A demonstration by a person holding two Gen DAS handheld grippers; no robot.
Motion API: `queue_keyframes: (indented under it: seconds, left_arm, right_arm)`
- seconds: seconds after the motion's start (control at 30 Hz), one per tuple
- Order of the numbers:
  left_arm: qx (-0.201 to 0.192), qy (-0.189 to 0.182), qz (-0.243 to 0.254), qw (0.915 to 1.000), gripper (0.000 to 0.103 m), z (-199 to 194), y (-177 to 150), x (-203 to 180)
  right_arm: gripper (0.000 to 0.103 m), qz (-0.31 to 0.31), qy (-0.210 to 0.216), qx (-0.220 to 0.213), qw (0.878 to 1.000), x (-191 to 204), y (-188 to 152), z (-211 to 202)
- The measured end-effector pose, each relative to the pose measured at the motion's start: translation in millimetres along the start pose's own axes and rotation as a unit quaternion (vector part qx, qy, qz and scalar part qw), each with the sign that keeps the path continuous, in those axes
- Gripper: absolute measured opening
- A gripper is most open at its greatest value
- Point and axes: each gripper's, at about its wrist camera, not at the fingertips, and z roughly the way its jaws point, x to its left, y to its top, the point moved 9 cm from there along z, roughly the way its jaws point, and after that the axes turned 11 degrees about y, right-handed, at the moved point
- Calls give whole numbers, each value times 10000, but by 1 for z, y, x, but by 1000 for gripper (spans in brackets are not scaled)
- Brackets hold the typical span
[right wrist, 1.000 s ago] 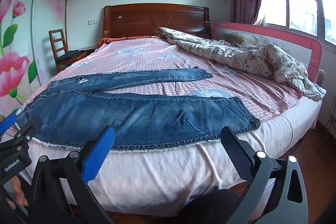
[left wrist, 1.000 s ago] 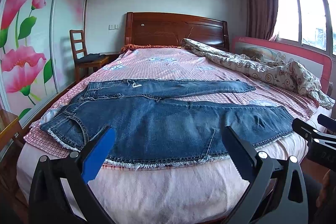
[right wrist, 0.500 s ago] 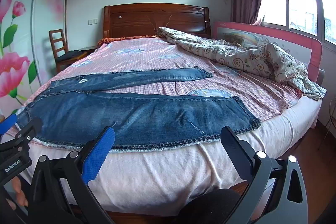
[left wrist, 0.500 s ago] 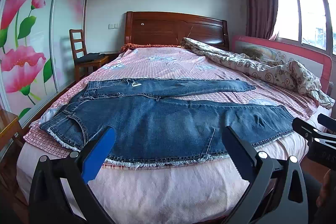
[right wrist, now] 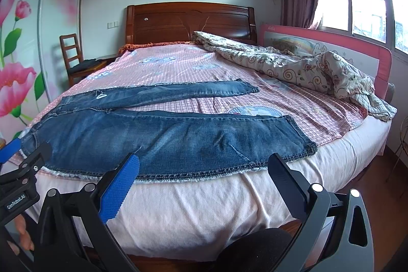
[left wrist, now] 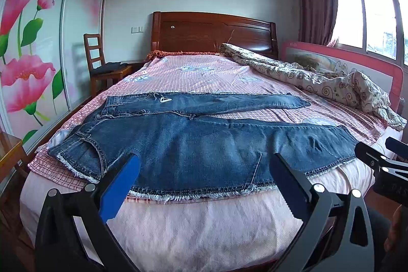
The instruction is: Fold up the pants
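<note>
Pants (left wrist: pixel 204 144) flat, frayed side seam along bed (left wrist: pixel 204 221) edge | left gripper (left wrist: pixel 204 170) — fingers apart, short of seam | right gripper (right wrist: pixel 201 170) — likewise, holding nothing

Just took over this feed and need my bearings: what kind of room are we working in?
Most likely a home bedroom. A bed with a wooden headboard fills the view, a rumpled quilt lies along its window side, and the jeans are spread flat across the foot. Both grippers are open, short of the jeans.
</note>
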Motion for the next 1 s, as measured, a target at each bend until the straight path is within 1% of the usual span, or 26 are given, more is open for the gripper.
queue_keyframes:
  seconds: [0.13,0.23,0.3,0.37,0.43,0.47,0.6,0.67,0.7,0.73,0.8,0.83,0.87,0.9,0.93,0.97,1.0]
  left_arm:
    - [140,12,23,9999,101,5,-4,1]
    - [346,14,-11,9994,101,11,-9,4]
    - [579,-55,-132,9982,101,16,-14,7]
    - [958,-286,-352,9944,101,23,-20,9]
    - [1454,-395,-603,9867,101,33,-28,14]
    - [1636,-412,-715,9831,101,37,-30,18]
    - [1915,-386,-1110,9744,101,49,-23,38]
    - [2070,-687,-1292,9673,101,56,-15,45]
    - [2168,-851,-1360,9629,101,61,-10,48]
    - [2261,-1005,-1428,9583,101,66,-5,52]
    - [2461,-1498,-1690,9425,101,76,5,56]
    - [2522,-1688,-1743,9368,101,81,11,59]
    - [2458,-1746,-1735,9375,101,86,19,63]
    - [2239,-1716,-1736,9435,101,90,28,69]
    - [1921,-1722,-1767,9498,101,92,41,76]
    - [1612,-1751,-1804,9544,101,95,52,82]
    - [1404,-1693,-1806,9587,101,101,62,90]
  right_arm:
    - [100,65,42,121,9999,0,-4,5]
    - [100,174,111,267,9994,-2,-10,12]
    - [100,261,160,389,9988,-3,-14,17]
    - [100,420,278,562,9971,-4,-20,24]
    - [100,649,451,757,9940,-4,-27,30]
    - [100,756,551,849,9920,-4,-30,33]
    - [100,1185,913,1181,9817,2,-38,49]
    - [100,1354,1276,1410,9724,10,-40,59]
    - [100,1516,1558,1555,9636,16,-42,65]
    - [100,1718,1753,1672,9549,20,-43,70]
    - [100,2033,2033,1797,9408,27,-44,77]
    - [100,2127,2200,1771,9354,32,-42,79]
    - [100,2203,2408,1682,9302,36,-38,82]
    - [100,2249,2627,1580,9249,41,-32,83]
    - [100,2245,2830,1480,9206,47,-27,85]
    - [100,2170,2962,1401,9195,52,-22,86]
    - [100,1994,3096,1333,9201,59,-17,86]
